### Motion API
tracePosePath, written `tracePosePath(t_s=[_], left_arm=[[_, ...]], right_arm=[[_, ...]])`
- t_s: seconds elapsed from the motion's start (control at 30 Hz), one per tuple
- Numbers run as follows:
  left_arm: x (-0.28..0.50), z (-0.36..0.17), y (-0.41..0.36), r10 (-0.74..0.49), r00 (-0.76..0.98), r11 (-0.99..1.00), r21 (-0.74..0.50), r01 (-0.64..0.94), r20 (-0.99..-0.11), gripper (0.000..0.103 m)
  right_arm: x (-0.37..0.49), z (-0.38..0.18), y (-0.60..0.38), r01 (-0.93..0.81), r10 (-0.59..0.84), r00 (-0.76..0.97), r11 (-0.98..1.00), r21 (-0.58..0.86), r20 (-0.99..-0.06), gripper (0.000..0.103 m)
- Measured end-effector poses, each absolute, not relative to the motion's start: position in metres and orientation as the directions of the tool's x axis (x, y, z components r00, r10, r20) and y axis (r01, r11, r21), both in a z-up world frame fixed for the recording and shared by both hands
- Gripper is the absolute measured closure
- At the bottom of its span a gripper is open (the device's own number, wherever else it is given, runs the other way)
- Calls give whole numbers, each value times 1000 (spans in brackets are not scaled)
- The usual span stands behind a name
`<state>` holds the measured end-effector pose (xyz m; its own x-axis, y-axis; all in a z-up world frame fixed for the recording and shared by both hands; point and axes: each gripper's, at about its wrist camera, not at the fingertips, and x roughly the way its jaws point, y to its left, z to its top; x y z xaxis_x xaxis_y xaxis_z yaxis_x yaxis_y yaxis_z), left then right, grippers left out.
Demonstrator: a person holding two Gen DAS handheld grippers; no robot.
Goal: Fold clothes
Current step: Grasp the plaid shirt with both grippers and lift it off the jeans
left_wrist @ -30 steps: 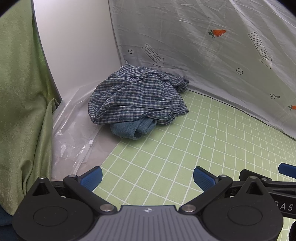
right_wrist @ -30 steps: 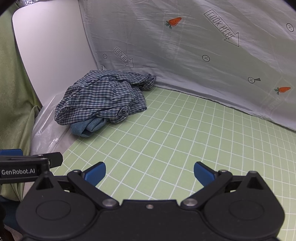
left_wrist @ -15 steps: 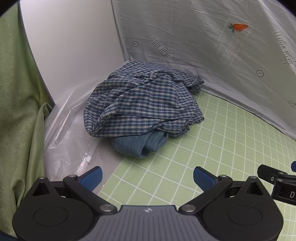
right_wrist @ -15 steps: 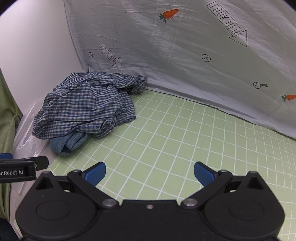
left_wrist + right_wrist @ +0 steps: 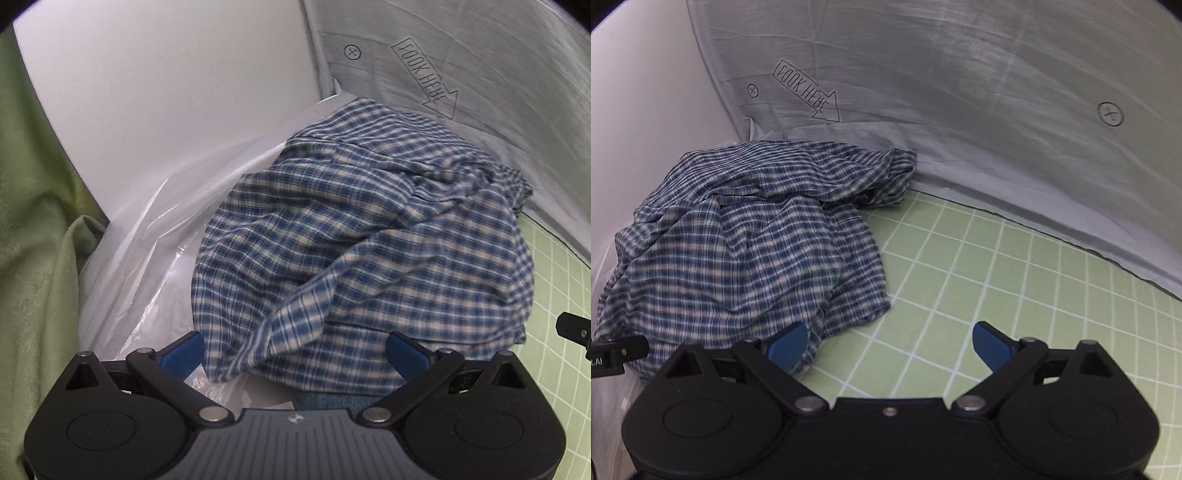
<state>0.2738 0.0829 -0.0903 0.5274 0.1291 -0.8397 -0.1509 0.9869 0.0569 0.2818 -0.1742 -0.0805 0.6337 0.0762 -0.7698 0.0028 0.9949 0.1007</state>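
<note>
The plaid shirt (image 5: pixel 362 251) lies crumpled at the mat (image 5: pixel 1015 295) corner on a blue garment. Both grippers, left (image 5: pixel 293 350) and right (image 5: pixel 890 341), are released, the right having just narrowed slightly; the near hem sits between the left jaws. Pinch one layer only, avoiding the plastic bag (image 5: pixel 147 258).

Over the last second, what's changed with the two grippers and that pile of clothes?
Both grippers have closed in on the plaid shirt, which now fills much of each view. The left gripper straddles its near edge, jaws open. The right gripper has just been closing slightly, but is open, with only a fold of the shirt's hem at its left finger. Nothing is gripped. The pile and the green grid mat have not moved.
</note>
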Motion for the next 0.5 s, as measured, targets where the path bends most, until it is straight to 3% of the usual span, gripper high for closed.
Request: tracePosePath(t_s=[0.17,0.27,0.3,0.33,0.4,0.5], left_arm=[[286,-99,93,77,524,987,-8,-159,-848,2],[286,-101,93,61,523,987,-26,-158,-850,7],[286,-101,92,57,523,987,-32,-160,-850,9],[285,-101,92,53,523,986,-39,-162,-851,11],[284,-100,90,55,525,986,-38,-163,-849,11],[278,-94,86,58,531,987,-31,-158,-845,11]], right_arm=[[319,-96,-161,-45,208,621,972,231,-756,16],[330,-106,-156,-65,281,604,950,306,-746,30],[330,-108,-155,-92,319,597,938,333,-736,51],[327,-106,-152,-118,328,603,938,325,-727,78],[322,-101,-148,-170,345,613,936,307,-711,94],[303,-92,-150,-201,320,646,947,250,-693,99]])
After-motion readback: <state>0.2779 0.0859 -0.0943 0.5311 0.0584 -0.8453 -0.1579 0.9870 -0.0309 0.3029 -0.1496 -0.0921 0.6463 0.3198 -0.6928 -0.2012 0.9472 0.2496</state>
